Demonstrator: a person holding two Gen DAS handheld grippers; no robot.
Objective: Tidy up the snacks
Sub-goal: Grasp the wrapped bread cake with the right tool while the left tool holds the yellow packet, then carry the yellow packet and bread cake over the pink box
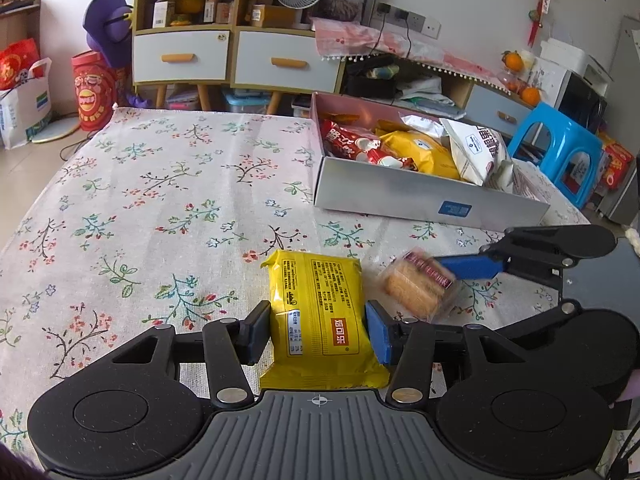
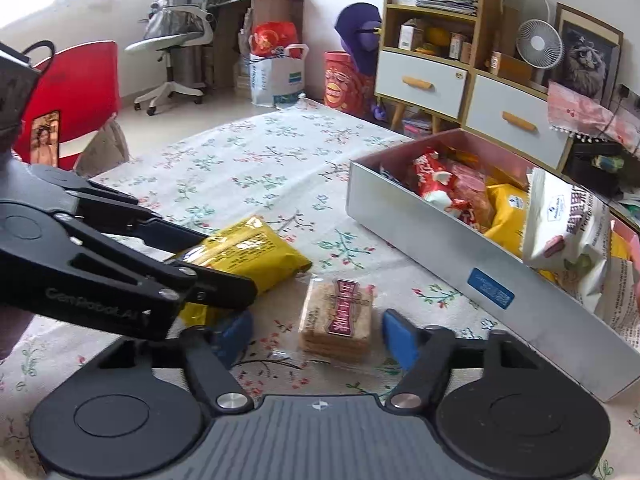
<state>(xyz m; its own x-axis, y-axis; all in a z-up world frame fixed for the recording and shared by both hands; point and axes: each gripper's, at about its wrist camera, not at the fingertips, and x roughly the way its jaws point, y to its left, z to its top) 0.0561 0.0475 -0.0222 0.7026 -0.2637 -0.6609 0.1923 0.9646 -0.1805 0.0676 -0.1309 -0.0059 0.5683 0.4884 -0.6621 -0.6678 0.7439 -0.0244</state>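
Left and far tabletop (image 1: 140, 184) open for passing. Box (image 1: 400, 194) blocks right side, packed with bags. Yellow pack (image 1: 320, 312) and biscuit pack (image 2: 338, 316) crowd near edge; left tongs (image 2: 224, 280) flank right tongs (image 2: 318, 336).

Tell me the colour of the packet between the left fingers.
Yellow packet, with a red label; clearest in the left wrist view.

Both cameras sit low and close over the floral tablecloth (image 1: 160, 200), each looking forward and downward along its own fingers. The left wrist view faces the long side of the grey snack box (image 1: 420, 196) from in front, toward the shelf unit (image 1: 188, 20) beyond it. The right wrist view sits nearer that box (image 2: 460, 256), facing past its left end. Both share the box, the yellow packet (image 1: 320, 312) (image 2: 248, 256) and the cracker pack (image 1: 416, 284) (image 2: 340, 312) before it.
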